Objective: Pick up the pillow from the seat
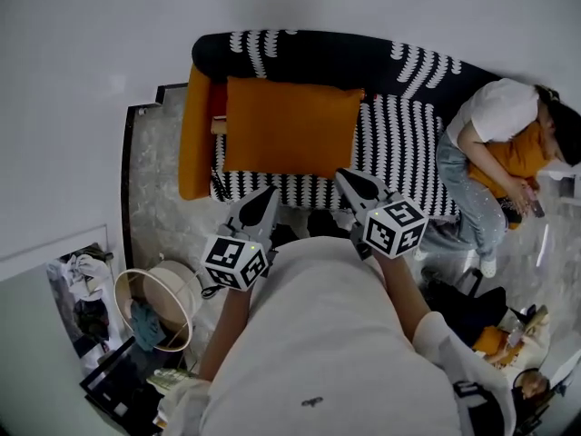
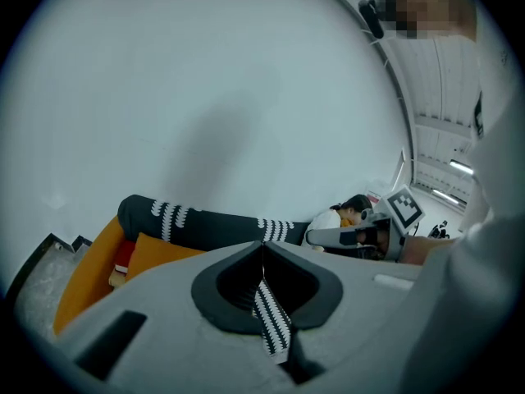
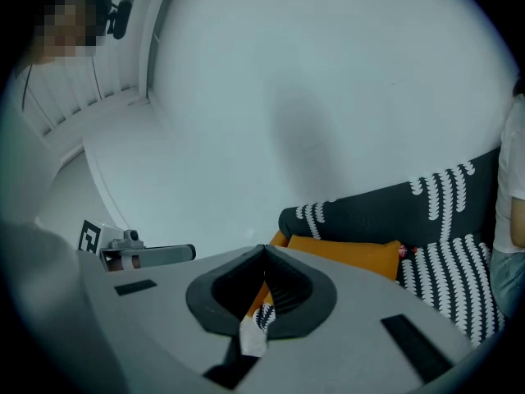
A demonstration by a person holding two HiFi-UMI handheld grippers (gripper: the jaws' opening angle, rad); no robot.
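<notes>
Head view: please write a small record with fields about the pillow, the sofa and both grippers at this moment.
pillow: orange pillow, lying on the seat, not gripped
sofa: black-and-white patterned cover
left gripper: jaws together, empty, in front of the sofa
right gripper: jaws together, empty, in front of the sofa
other: a person sits at the sofa's right end with another orange cushion

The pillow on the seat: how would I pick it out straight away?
Find the black sofa with white markings. The pillow is the big orange one on its seat, at the end away from the seated person. The orange cushion beside it covers the armrest, and a third cushion is hugged by that person.
</notes>
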